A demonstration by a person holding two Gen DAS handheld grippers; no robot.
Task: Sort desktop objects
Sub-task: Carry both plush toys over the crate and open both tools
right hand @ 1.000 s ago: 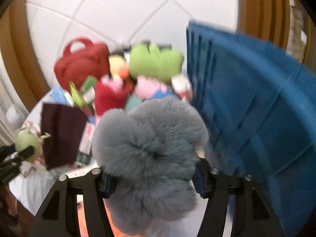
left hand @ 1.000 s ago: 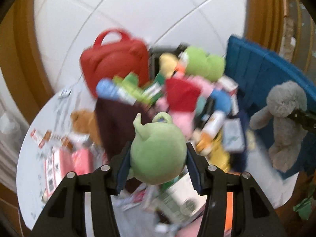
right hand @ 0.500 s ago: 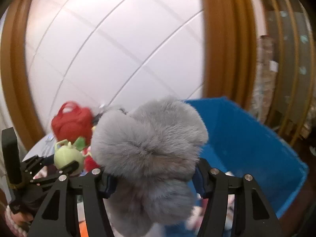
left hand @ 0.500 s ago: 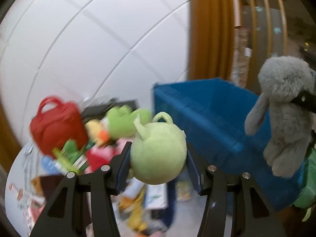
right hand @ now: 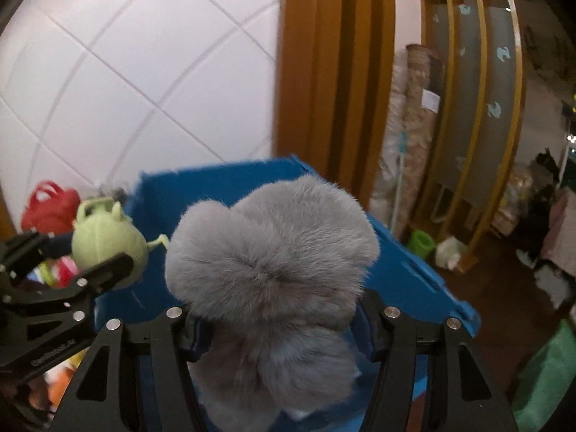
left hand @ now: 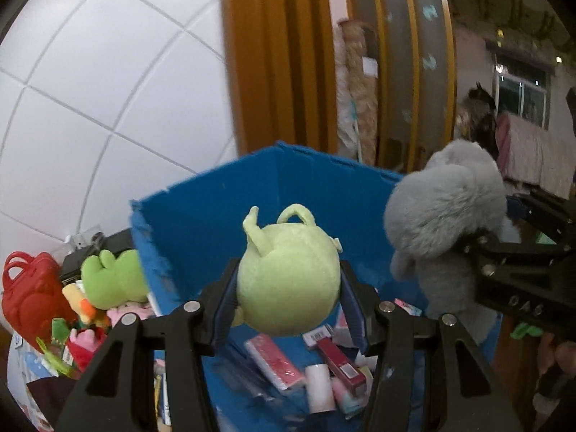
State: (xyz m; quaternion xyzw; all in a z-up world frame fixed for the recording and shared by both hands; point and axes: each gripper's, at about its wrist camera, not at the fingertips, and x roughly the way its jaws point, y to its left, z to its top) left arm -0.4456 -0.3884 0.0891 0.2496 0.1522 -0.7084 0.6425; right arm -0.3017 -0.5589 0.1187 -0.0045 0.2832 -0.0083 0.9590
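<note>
The left gripper [left hand: 288, 306] pinches a round pale green plush toy [left hand: 288, 280] between its two fingers, holding it in the air above the open blue bin [left hand: 201, 223], with the toy's two small ears pointing up toward the bin's far wall. The right gripper [right hand: 277, 327] is clamped on a fluffy grey plush toy [right hand: 270, 262], which bulges out above and below the fingers and also hangs over the blue bin, near its right-hand rim. In the left wrist view the grey plush toy and the right gripper sit to the right of the green one, the two toys close together but apart; in the right wrist view the green plush toy appears at the bin's left edge, held by the black fingers of the left gripper. Inside the blue bin, on its floor, lie several small packages: a flat red packet [left hand: 275, 361], a dark red box [left hand: 340, 361] with a barcode label, and a pale pink roll [left hand: 318, 387] among other items too blurred to name. To the left of the bin, outside its wall, a heap of things rests on the tabletop: a red handbag [left hand: 30, 295], a bright green plush frog [left hand: 111, 277] leaning against the bin's outer wall, and smaller pink, yellow and red toys below it. Behind the bin stand a white tiled wall and an orange wooden frame.
</note>
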